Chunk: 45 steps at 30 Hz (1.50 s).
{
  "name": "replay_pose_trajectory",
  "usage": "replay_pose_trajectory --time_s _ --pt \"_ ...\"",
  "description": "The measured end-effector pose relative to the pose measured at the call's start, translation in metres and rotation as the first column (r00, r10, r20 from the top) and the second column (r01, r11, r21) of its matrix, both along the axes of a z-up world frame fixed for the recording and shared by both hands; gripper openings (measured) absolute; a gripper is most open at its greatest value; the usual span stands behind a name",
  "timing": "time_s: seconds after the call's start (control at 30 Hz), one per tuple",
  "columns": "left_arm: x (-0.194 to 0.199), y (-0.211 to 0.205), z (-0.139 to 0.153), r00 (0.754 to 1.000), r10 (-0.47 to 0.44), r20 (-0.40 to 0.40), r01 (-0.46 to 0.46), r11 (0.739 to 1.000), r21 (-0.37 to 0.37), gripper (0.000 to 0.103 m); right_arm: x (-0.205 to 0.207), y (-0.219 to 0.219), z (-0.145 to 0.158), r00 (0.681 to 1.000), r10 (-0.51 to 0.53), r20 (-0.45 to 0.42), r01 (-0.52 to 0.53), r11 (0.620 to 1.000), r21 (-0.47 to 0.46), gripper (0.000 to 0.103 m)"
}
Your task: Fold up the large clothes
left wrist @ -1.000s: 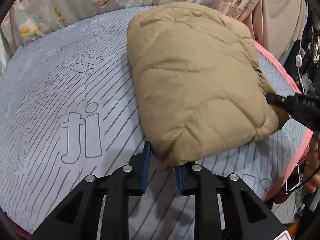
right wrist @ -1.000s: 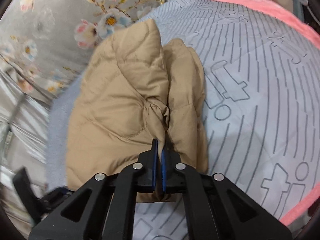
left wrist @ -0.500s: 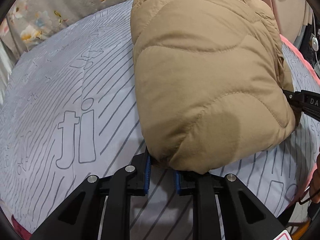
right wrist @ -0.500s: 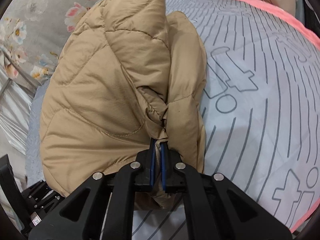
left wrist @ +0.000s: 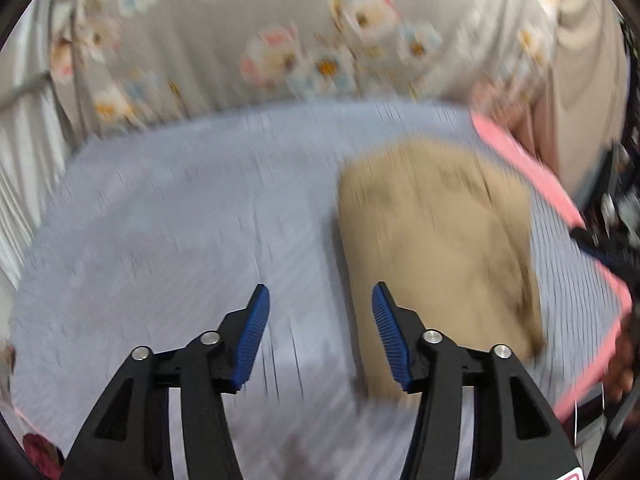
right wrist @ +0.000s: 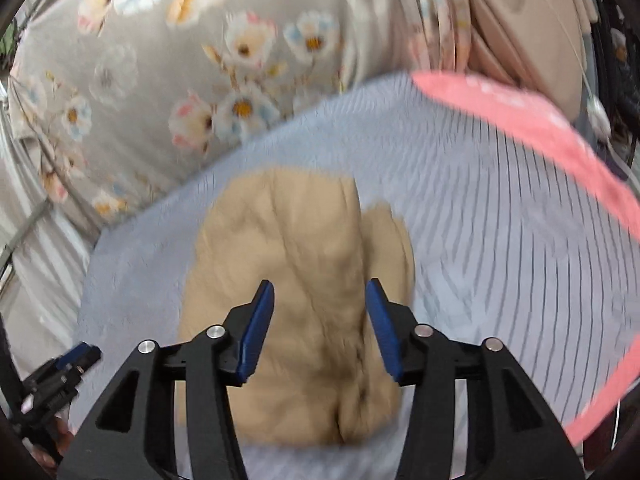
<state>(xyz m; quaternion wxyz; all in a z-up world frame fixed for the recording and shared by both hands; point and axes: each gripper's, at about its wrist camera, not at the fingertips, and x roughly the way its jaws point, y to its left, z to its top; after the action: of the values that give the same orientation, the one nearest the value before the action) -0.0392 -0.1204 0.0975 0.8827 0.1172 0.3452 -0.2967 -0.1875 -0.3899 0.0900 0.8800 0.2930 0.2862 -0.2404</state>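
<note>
We see the folded tan puffer jacket (right wrist: 296,300) lying on the striped grey bed sheet (left wrist: 168,232), towards its right side near the pink border (right wrist: 532,128). Our left gripper (left wrist: 318,334) and right gripper (right wrist: 320,328) both hold their jaws spread wide, gripping nothing, just short of the jacket's near edge.

This is a bedroom in a home. A bed (left wrist: 168,220) with a grey striped sheet (right wrist: 500,216) edged in pink fills the space ahead of the hand-held gripper (left wrist: 320,320), and beyond it hangs a grey curtain (left wrist: 248,32) printed with flowers, with plain beige cloth (right wrist: 528,20) at the right.
</note>
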Motion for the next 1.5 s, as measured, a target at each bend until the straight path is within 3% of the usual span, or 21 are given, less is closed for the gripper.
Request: replay_pose_trajectory --time_s 0.17,0.27,0.4,0.53,0.67,0.87,1.5 --pt "0.061 -0.061 0.011 0.996 0.071 0.055 -0.068 0.997 -0.043 0.055 0.057 -0.035 0.001 0.999 -0.035 0.027 0.035 0.999 0.027 0.047" --pt "0.083 -0.100 -0.005 0.994 0.080 0.080 -0.080 0.997 -0.002 0.055 0.085 -0.055 -0.012 0.998 -0.064 -0.024 0.065 0.998 0.025 0.047" --pt "0.104 -0.159 -0.035 0.996 0.070 0.048 -0.074 0.994 0.085 0.055 0.112 -0.067 -0.041 0.993 -0.058 -0.100 0.062 0.997 0.039 0.048" --pt "0.115 -0.188 -0.066 0.997 0.076 0.014 -0.077 0.986 0.150 0.055 0.131 -0.079 -0.079 0.984 -0.039 -0.172 0.055 0.994 0.092 0.047" --pt "0.118 -0.197 -0.083 0.996 0.085 0.001 -0.084 0.984 0.156 0.056 0.131 -0.087 -0.109 0.983 -0.037 -0.181 0.062 0.989 0.137 0.047" --pt "0.118 -0.207 -0.097 0.996 0.089 0.018 -0.091 0.982 0.164 0.056 0.133 -0.091 -0.127 0.982 -0.036 -0.187 0.065 0.986 0.151 0.048" --pt "0.119 -0.219 -0.123 0.987 0.113 0.114 -0.131 0.978 0.164 0.057 0.145 -0.091 -0.148 0.979 -0.046 -0.198 0.064 0.994 0.085 0.048"
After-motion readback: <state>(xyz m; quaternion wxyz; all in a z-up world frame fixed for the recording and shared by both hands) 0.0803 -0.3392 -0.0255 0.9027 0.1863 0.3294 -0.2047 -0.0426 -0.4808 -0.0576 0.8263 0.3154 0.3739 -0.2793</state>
